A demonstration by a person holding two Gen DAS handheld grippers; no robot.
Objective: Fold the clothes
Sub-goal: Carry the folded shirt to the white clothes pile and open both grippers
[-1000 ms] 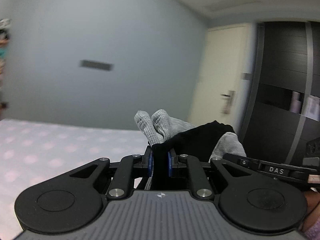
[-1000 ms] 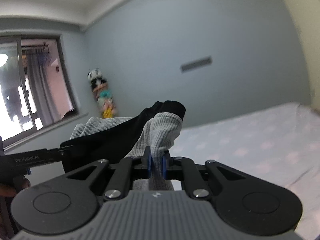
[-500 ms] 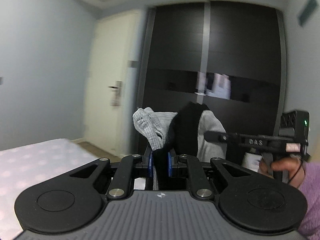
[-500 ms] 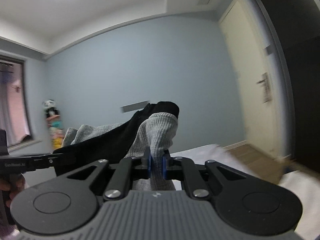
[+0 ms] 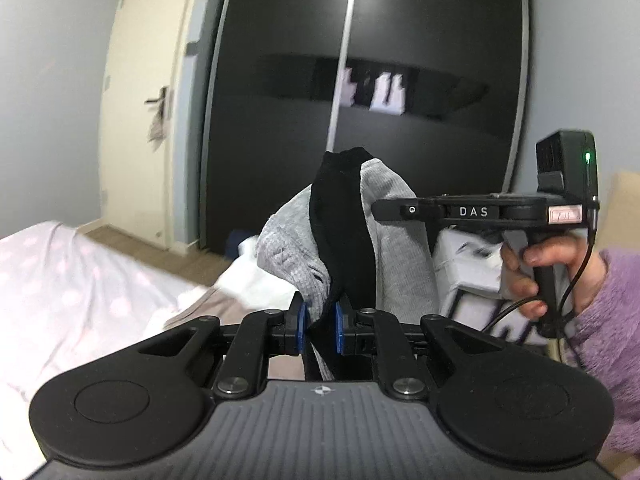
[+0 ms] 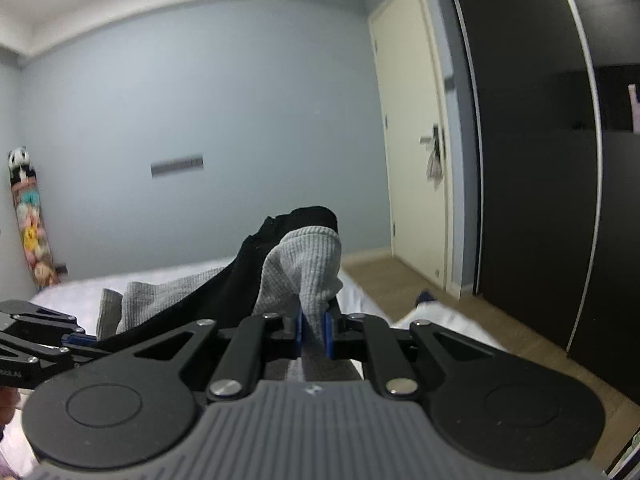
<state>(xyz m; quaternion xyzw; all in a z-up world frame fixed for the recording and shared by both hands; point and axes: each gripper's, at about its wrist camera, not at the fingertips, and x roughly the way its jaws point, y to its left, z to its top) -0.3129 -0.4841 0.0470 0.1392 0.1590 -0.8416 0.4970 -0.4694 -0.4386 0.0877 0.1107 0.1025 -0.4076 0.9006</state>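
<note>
A grey waffle-knit garment with a black part [image 5: 344,240] hangs in the air, stretched between my two grippers. In the left wrist view my left gripper [image 5: 319,328] is shut on its black and grey edge, the blue pads pressing the cloth. My right gripper [image 5: 376,210] reaches in from the right, held by a hand [image 5: 532,276] in a purple sleeve, its tips buried in the cloth. In the right wrist view my right gripper [image 6: 313,332] is shut on a grey fold of the garment [image 6: 304,268]. My left gripper [image 6: 72,340] shows at the left edge, clamped on the black end.
A bed with a white, pink-dotted sheet [image 5: 60,280] lies below left. A dark sliding wardrobe [image 5: 400,60] and a cream door [image 5: 152,120] stand ahead, with wooden floor [image 6: 400,280] between. A white box [image 5: 468,264] sits at the right. A colourful board [image 6: 30,220] leans on the blue wall.
Both grippers have swung sideways with the garment: the views have turned from the blue wall and bed toward the door and wardrobe. Both grips hold unchanged.
</note>
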